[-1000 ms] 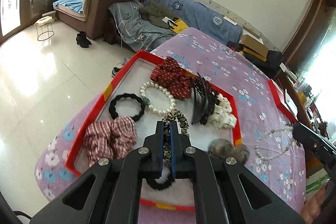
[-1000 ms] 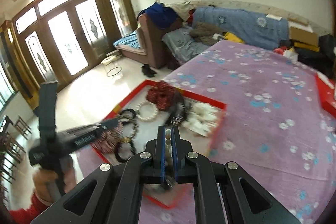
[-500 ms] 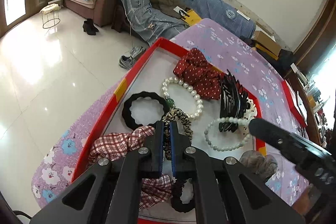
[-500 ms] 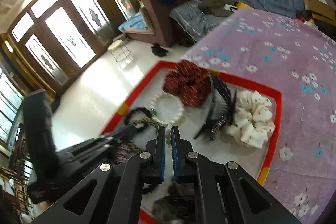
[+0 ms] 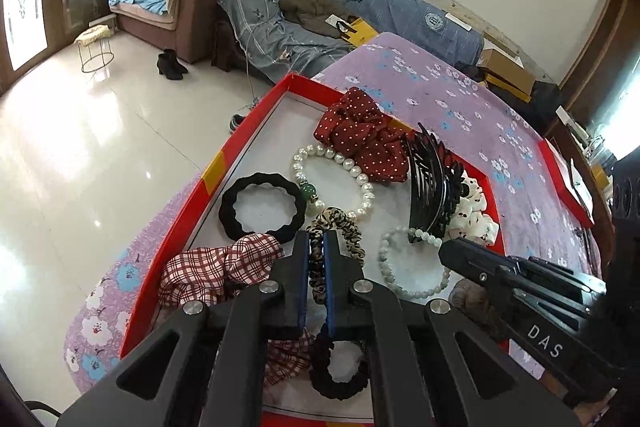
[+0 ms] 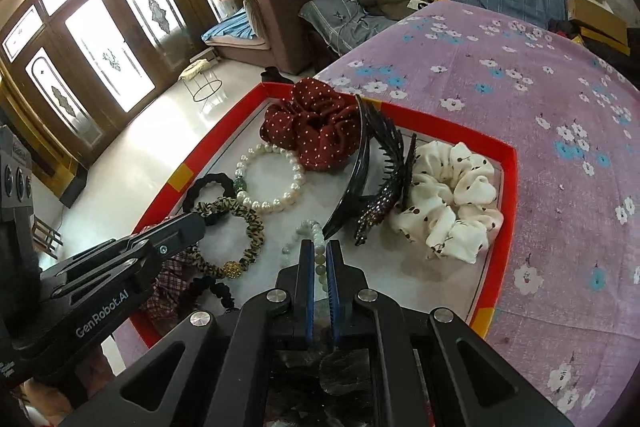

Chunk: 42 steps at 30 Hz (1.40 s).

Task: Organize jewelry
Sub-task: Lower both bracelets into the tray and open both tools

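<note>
A red tray (image 5: 256, 131) with a white floor holds hair ties and bracelets. My left gripper (image 5: 316, 241) grips a leopard-print hair tie (image 5: 340, 223) that rests on the tray floor; its jaws are opening with the tie still between the pads. My right gripper (image 6: 318, 249) is shut on a pale green bead bracelet (image 6: 308, 227), whose loop (image 5: 400, 287) lies in the tray beside a black hair claw (image 5: 432, 179). In the right wrist view the left gripper (image 6: 200, 223) comes in from the left onto the leopard tie (image 6: 252, 227).
Also in the tray (image 6: 508, 163) are a red dotted scrunchie (image 5: 360, 135), a pearl bracelet (image 5: 362, 179), a black hair tie (image 5: 240, 195), a plaid scrunchie (image 5: 216, 267) and a white scrunchie (image 6: 452, 195). A purple flowered cloth (image 6: 520, 87) covers the table. Floor lies beyond the left edge.
My right gripper has come down from the right into the tray, bringing the pale bead bracelet to rest beside the hair claw. My left gripper has sunk a little with the leopard tie.
</note>
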Tool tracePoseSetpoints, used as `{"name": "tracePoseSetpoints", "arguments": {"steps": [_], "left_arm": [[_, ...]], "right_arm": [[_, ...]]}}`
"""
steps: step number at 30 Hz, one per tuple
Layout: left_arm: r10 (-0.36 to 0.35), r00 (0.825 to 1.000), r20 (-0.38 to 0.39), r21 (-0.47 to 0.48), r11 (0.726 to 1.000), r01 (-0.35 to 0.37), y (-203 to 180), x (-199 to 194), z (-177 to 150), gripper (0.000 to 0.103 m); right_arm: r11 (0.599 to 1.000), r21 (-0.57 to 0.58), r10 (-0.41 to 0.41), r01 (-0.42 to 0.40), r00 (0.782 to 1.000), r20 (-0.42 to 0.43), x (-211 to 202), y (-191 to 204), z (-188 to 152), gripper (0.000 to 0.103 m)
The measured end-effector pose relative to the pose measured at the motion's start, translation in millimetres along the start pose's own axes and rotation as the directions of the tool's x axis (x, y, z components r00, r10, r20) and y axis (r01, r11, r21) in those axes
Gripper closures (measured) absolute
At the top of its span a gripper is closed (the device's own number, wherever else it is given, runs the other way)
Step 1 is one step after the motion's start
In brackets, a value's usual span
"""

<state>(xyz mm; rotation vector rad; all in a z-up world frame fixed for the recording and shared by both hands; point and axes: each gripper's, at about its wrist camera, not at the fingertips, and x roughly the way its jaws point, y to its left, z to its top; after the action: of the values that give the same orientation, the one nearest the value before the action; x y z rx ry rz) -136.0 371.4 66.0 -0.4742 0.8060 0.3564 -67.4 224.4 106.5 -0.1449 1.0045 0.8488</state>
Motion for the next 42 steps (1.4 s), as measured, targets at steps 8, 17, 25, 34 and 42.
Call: {"name": "tracePoseSetpoints", "arguments": {"steps": [8,17,25,34,42], "left_arm": [[-0.005,0.999,0.044,0.003,1.0,0.005,-8,-26,-7,0.05],[0.041,0.993,0.109,0.001,0.999,-0.041,-14,-55,-24,0.041],[0.07,0.993,0.091,0.03,0.997,-0.073,-24,-55,-37,0.041],[0.082,0.991,0.101,0.043,0.995,-0.087,-32,-56,-40,0.04],[0.136,0.974,0.182,0.075,0.986,-0.152,-44,-71,-40,0.033]], "right_arm": [[1.0,0.011,-0.018,0.017,0.995,0.099,-38,-11,-4,0.05],[0.965,0.067,-0.26,0.254,0.961,0.094,-42,-62,-18,0.05],[0.965,0.052,-0.257,0.257,0.966,0.003,-5,-70,-20,0.089],[0.969,0.078,-0.235,0.234,0.972,0.01,-11,-75,-30,0.091],[0.97,0.094,-0.23,0.222,0.97,0.076,-40,-72,-45,0.088]]}}
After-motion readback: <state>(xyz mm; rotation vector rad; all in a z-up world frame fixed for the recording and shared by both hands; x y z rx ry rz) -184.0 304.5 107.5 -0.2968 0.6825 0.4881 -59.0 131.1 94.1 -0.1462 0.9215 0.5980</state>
